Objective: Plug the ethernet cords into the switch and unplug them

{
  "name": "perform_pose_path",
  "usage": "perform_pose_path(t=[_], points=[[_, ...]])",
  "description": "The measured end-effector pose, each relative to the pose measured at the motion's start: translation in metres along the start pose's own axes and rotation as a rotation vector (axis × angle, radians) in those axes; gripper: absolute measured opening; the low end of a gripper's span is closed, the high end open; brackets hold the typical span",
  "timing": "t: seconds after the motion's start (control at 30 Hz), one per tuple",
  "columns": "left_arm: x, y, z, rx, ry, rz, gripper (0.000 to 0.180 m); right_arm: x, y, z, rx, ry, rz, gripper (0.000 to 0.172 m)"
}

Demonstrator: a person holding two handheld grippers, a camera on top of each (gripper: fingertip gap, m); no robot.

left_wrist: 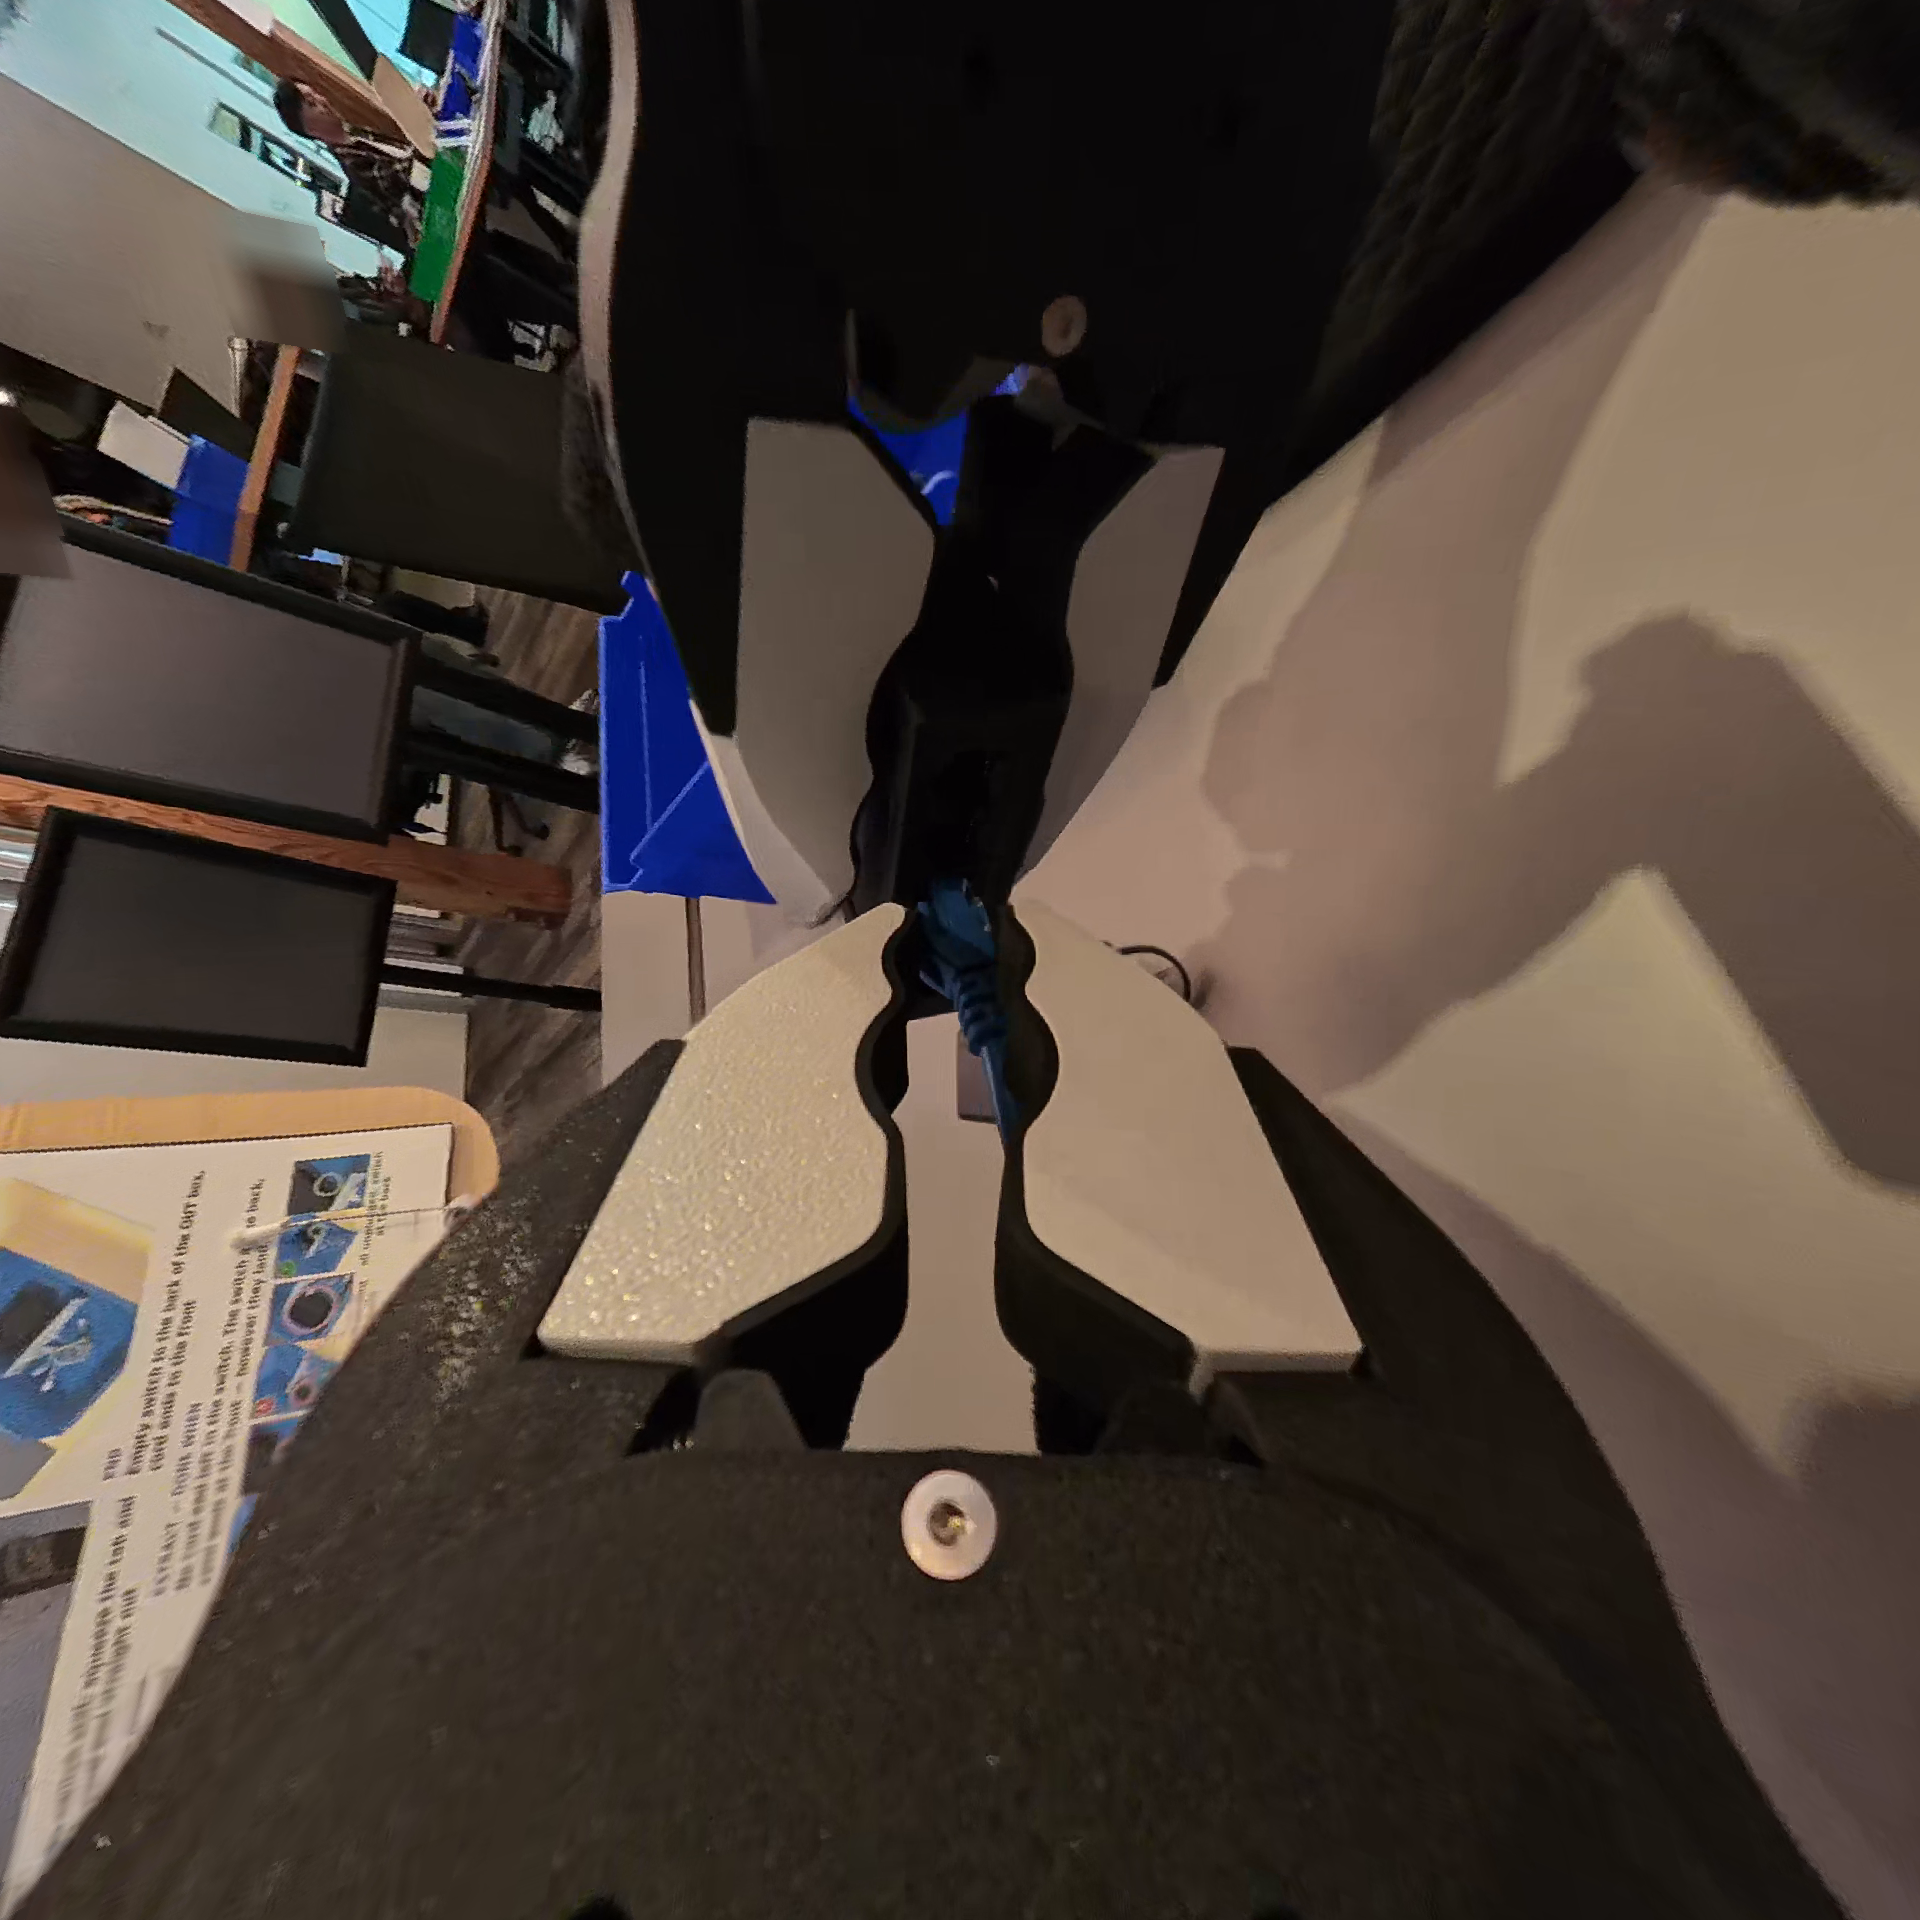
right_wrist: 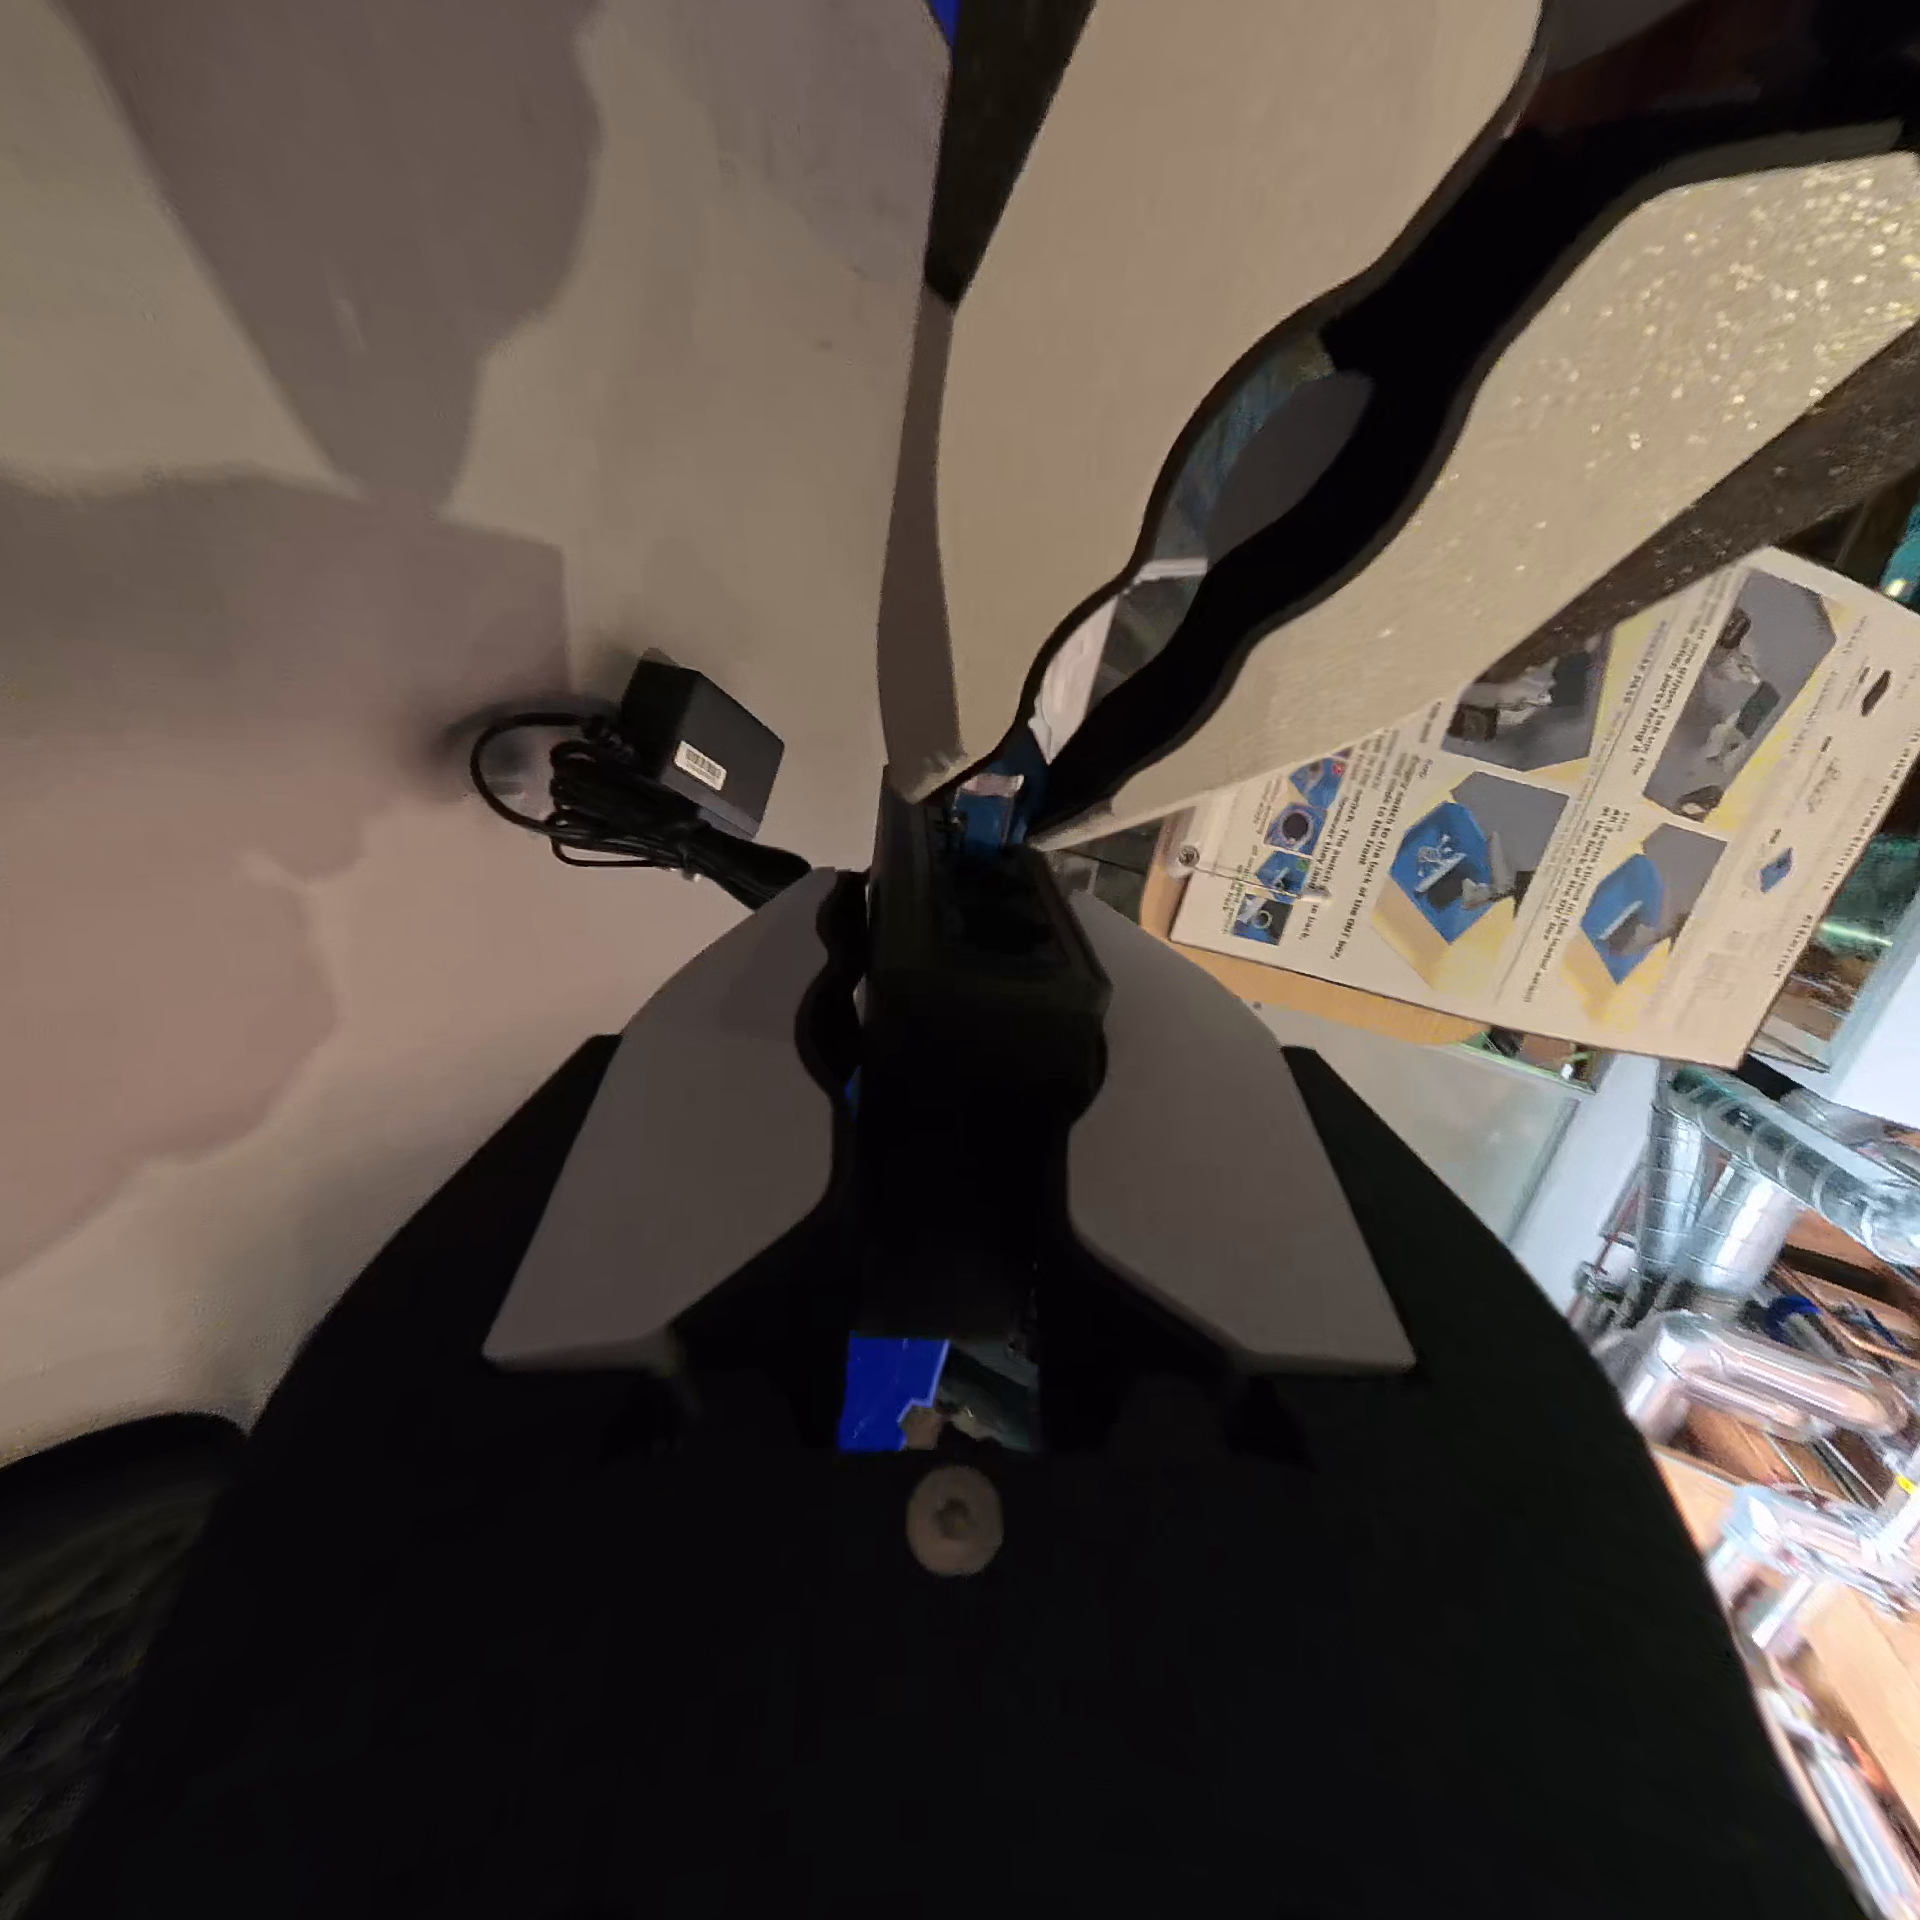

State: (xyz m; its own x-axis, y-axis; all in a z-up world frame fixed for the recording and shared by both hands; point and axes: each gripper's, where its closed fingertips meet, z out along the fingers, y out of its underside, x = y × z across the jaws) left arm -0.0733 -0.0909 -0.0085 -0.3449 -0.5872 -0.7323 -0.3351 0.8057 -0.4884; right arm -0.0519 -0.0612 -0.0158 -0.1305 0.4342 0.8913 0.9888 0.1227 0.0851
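Left hand-held gripper (left_wrist: 951, 971) pinches my blue ethernet plug (left_wrist: 958, 935), aimed straight ahead at the black switch (right_wrist: 977, 966), which the right hand-held gripper (right_wrist: 971, 935) clamps above the white bench (right_wrist: 260, 727).

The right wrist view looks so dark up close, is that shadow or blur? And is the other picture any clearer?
Right wrist view: the right gripper and black switch sit in deep shadow, slightly smeared; straight edges bow. Left wrist view: brighter, the blue cord fairly sharp, hard shadows across the white table, background curved by the lens.
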Motion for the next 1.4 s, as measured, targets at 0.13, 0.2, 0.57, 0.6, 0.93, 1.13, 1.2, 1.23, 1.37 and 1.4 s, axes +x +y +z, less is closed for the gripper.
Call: perform_pose_path(t=[0.13,0.2,0.57,0.6,0.93,1.13,1.2,1.23,1.37,1.4], points=[[0.003,0.003,0.006,-0.030,0.002,0.030,0.013,-0.007,0.001,0.003,0.009,-0.023,-0.041,0.035],[0.005,0.005,0.008,-0.051,0.005,0.033,0.013,-0.012,0.002,0.005,0.024,-0.072,0.011,0.032],[0.031,0.013,0.021,-0.113,0.106,0.065,0.014,-0.041,0.004,0.010,-0.008,-0.183,-0.056,0.032],[0.032,0.012,0.022,-0.100,0.113,0.065,0.014,-0.043,0.004,0.009,-0.004,-0.185,-0.072,0.032],[0.039,0.010,0.024,-0.088,0.137,0.085,0.014,-0.050,0.004,0.007,0.014,-0.208,-0.087,0.032],[0.030,0.000,0.009,-0.034,0.114,0.084,0.014,-0.035,-0.002,-0.002,0.046,-0.172,-0.061,0.032],[0.045,0.014,0.006,-0.120,0.216,0.138,0.012,-0.039,0.009,0.000,-0.021,-0.193,-0.096,0.031],[0.054,0.037,0.001,-0.242,0.283,0.161,0.012,-0.036,0.048,0.006,-0.206,-0.153,-0.173,0.032],[0.013,0.024,0.006,-0.078,0.055,0.117,0.012,-0.031,0.084,-0.016,-0.204,-0.134,0.011,0.032],[0.010,0.023,0.007,-0.077,0.046,0.118,0.012,-0.029,0.082,-0.019,-0.178,-0.114,0.035,0.032]])
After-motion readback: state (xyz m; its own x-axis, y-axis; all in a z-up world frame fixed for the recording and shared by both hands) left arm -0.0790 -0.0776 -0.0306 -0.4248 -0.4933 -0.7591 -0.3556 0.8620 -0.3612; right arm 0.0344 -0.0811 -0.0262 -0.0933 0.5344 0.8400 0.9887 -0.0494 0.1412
